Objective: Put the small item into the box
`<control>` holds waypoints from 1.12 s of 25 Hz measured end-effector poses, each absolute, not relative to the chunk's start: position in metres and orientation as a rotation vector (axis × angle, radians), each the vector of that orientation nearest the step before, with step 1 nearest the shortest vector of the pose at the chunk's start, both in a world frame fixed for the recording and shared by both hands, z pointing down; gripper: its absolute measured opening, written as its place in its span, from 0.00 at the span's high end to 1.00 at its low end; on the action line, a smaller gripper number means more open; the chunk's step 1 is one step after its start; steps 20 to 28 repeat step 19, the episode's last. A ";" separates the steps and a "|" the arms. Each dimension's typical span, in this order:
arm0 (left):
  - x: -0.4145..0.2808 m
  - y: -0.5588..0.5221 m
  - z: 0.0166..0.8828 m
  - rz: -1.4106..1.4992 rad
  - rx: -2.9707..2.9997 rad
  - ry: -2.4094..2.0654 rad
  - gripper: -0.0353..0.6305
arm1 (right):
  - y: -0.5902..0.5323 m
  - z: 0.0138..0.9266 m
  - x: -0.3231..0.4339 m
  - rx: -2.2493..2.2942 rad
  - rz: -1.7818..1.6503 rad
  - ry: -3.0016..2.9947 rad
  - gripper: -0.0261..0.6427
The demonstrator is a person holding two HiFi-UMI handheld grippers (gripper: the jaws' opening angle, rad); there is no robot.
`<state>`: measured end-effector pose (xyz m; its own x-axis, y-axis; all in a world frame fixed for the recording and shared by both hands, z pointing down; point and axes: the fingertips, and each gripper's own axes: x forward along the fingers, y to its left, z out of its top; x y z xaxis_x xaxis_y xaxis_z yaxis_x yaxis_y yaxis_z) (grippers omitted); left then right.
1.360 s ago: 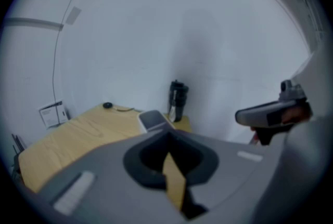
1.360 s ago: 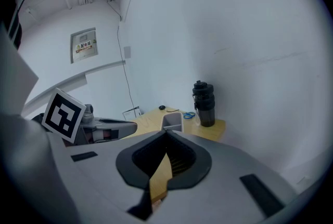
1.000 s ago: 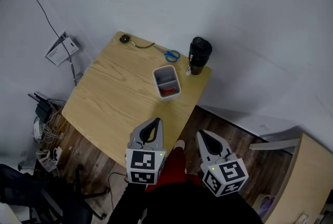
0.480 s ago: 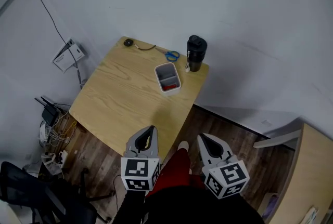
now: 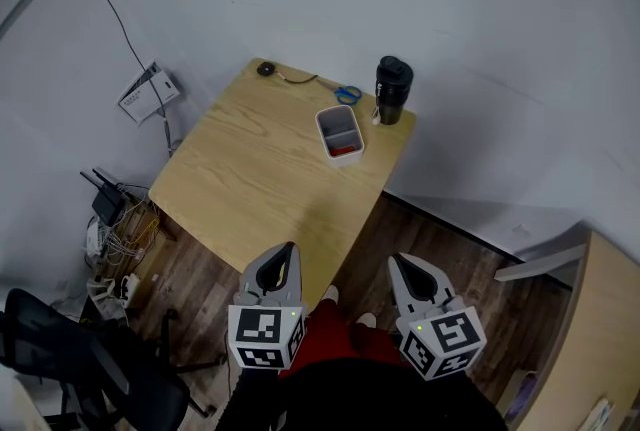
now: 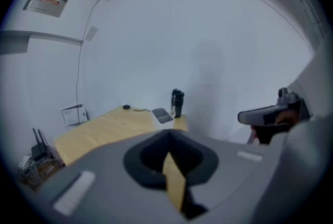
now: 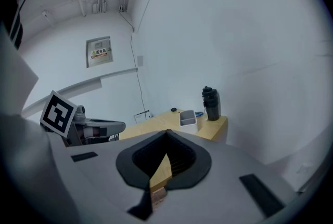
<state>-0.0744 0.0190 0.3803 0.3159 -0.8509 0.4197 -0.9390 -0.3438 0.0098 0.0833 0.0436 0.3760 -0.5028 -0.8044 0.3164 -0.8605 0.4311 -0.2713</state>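
A grey open box (image 5: pixel 340 131) stands on the wooden table (image 5: pixel 250 179) near its far right corner, with a small red item (image 5: pixel 345 151) lying inside it. Both grippers hang well short of the table, over the wooden floor. My left gripper (image 5: pixel 286 249) has its jaws closed tip to tip with nothing between them. My right gripper (image 5: pixel 401 262) is likewise shut and empty. In the left gripper view, box (image 6: pixel 163 115) and table (image 6: pixel 99 132) lie far ahead of the left gripper (image 6: pixel 167 133). The right gripper view shows the box (image 7: pixel 188 118) far beyond the right gripper (image 7: pixel 167 131).
A black tumbler (image 5: pixel 392 90) stands at the table's far corner beside blue scissors (image 5: pixel 348 95); a small black device with a cable (image 5: pixel 266 69) lies at the far edge. A black chair (image 5: pixel 60 359) and cables with a router (image 5: pixel 108 207) sit left; a wooden cabinet (image 5: pixel 590 339) is right.
The table and box have drifted farther off and to the right in the head view. The left gripper has drawn back from over the table's near edge. Both stay shut.
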 end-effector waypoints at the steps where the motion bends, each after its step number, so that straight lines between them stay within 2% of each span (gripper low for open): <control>1: -0.076 0.021 0.379 0.502 2.331 -1.629 0.94 | 0.045 0.376 0.082 1.487 0.604 -2.537 0.95; 10: -0.107 0.031 0.379 0.486 2.342 -1.635 0.94 | 0.054 0.372 0.053 1.489 0.569 -2.535 0.95; 19: -0.171 0.011 0.383 0.462 2.375 -1.571 0.94 | 0.037 0.368 -0.017 1.524 0.533 -2.510 0.95; 28: -0.171 0.011 0.383 0.462 2.375 -1.571 0.94 | 0.037 0.368 -0.017 1.524 0.533 -2.510 0.95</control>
